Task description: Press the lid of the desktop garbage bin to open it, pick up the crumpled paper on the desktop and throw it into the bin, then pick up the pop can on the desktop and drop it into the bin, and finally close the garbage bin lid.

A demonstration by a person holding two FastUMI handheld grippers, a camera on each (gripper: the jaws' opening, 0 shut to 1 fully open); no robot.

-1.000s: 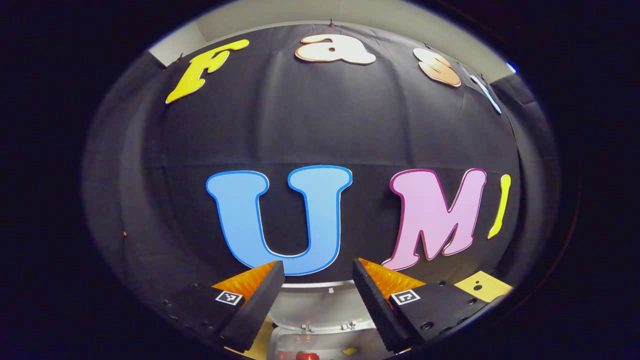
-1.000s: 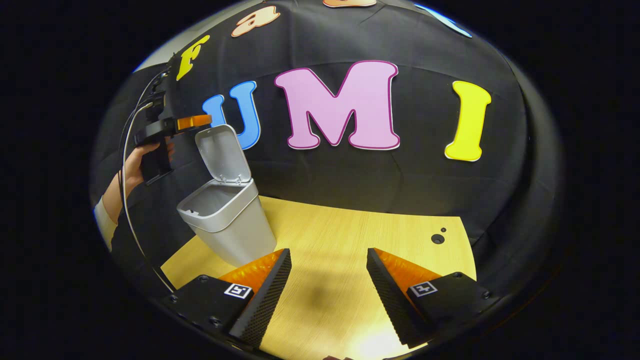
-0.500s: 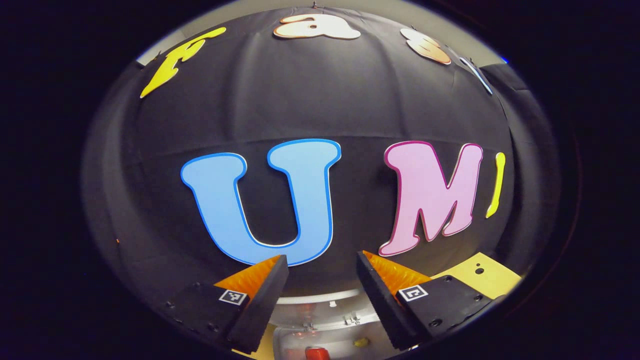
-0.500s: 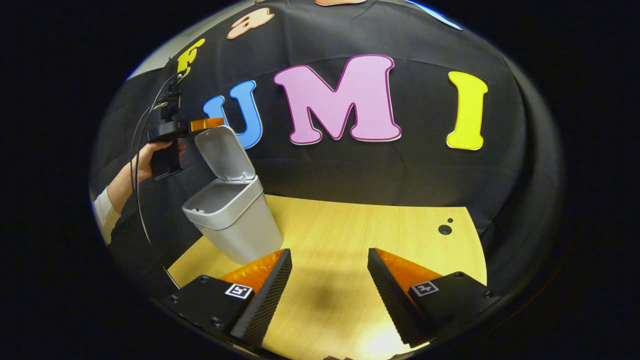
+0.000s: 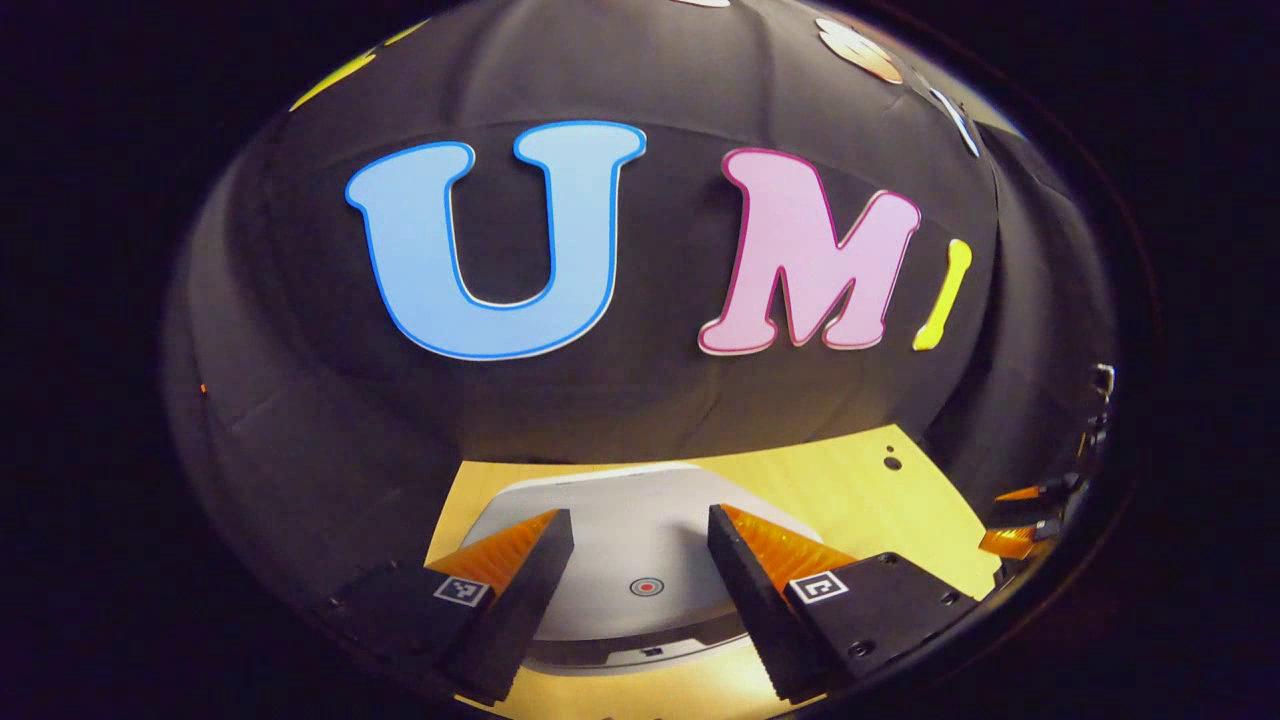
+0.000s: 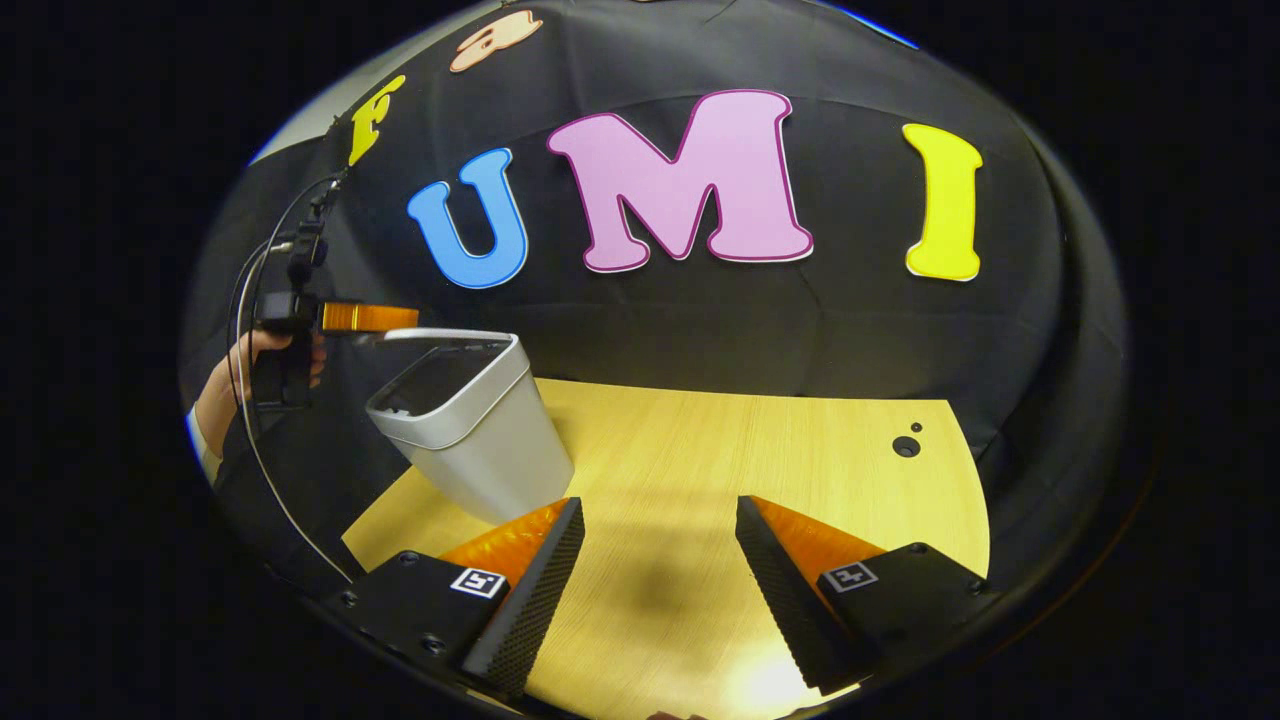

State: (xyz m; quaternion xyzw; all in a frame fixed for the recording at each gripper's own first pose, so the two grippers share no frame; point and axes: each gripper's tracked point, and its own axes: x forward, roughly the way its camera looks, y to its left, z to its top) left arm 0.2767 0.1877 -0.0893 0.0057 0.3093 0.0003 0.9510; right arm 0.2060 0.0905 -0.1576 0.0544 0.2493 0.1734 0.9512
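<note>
Left tool (image 5: 640,540), fingers spread and grasping nothing, hovers directly above the bin lid (image 5: 640,560), lowered almost flat.

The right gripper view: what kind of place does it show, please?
Probably a recording booth, not a home: a black cloth wall behind a pale wooden table, a small grey garbage bin on it, and a hand holding the left gripper.

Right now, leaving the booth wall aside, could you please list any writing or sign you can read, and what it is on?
No readable words or numbers.
Bin lid: a round red mark, no text.
Left gripper and right gripper: each carries square coded tags, patterns rather than letters.
</note>
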